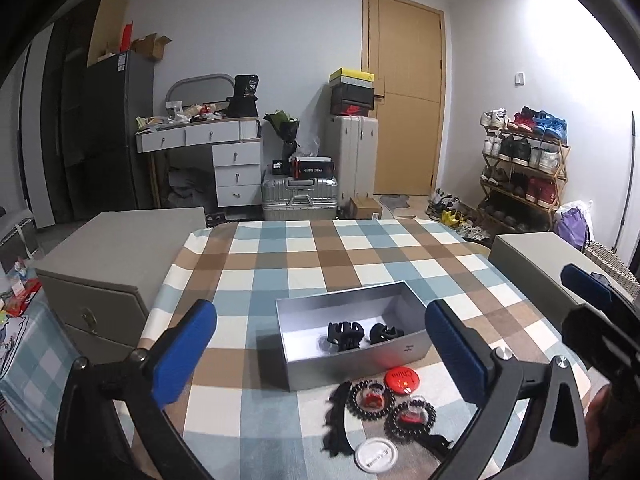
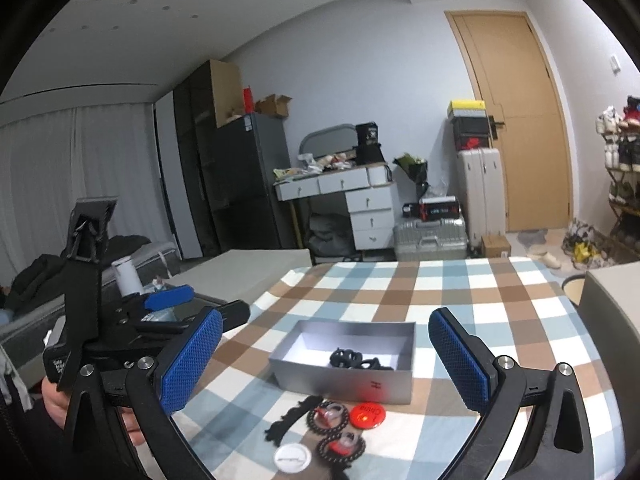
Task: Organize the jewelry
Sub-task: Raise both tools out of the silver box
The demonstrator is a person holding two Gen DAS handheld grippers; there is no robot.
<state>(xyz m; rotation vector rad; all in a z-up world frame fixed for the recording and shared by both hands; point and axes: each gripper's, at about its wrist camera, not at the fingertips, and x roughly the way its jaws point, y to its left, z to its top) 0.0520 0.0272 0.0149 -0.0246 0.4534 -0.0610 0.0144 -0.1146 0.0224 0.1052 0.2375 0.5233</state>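
Hair claws inside silver box; jaws wide, empty.

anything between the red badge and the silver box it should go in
Nothing visible. The red badge lies on the cloth just in front of the silver box, whose top is open; only its near wall must be cleared.

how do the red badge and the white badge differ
The red badge lies close to the grey box; the white badge lies farther from it, past the hair ties. The red badge bears yellow lettering; the white badge's print is too small to read. Both are round and flat on the checked cloth.
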